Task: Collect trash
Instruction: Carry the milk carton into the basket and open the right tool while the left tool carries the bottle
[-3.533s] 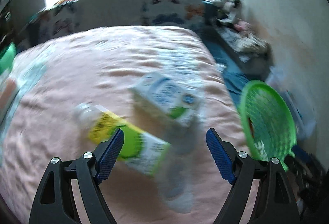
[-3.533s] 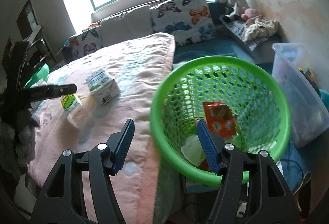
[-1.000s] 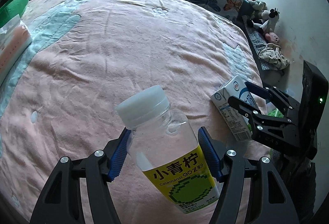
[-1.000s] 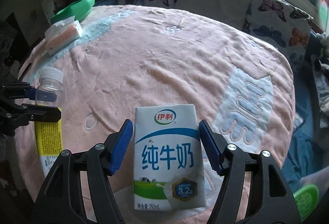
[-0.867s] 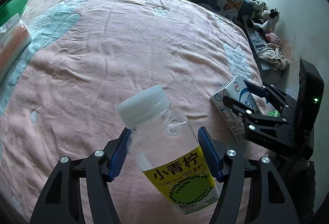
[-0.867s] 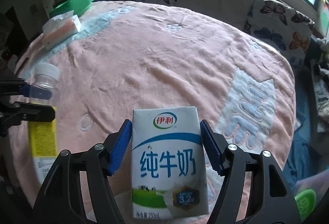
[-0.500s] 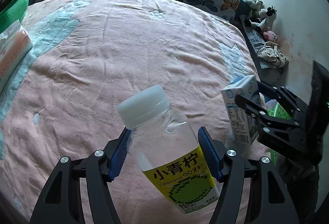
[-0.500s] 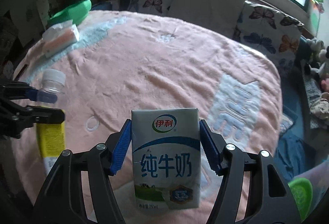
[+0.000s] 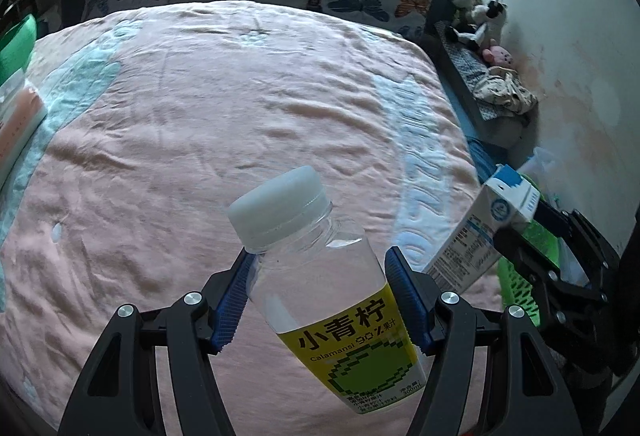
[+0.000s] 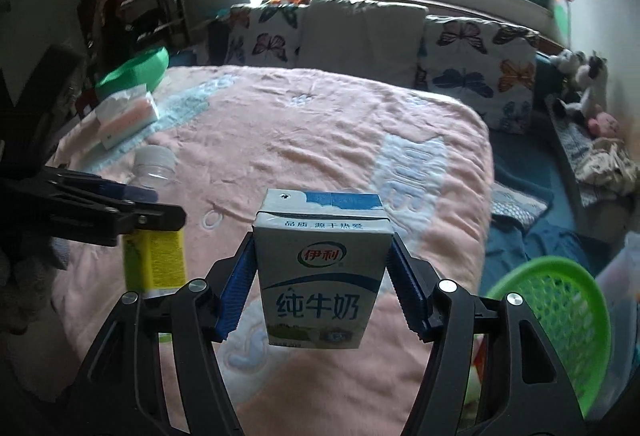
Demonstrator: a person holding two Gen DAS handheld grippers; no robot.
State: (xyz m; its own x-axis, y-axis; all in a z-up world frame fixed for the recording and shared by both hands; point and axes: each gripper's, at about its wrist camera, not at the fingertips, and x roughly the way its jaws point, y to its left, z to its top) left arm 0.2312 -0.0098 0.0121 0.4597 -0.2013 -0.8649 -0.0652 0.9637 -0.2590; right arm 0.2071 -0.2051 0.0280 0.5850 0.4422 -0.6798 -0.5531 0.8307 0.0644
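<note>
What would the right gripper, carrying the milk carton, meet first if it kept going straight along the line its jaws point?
Probably the pink blanket on the bed: the right gripper, shut on the milk carton, points down toward it, with nothing else visibly ahead. Depth is unclear, and the carton hides part of the path.

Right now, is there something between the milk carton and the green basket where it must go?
Nothing visible. The right gripper holds the milk carton above the bed; the green basket sits lower, beyond the bed's edge.
</note>
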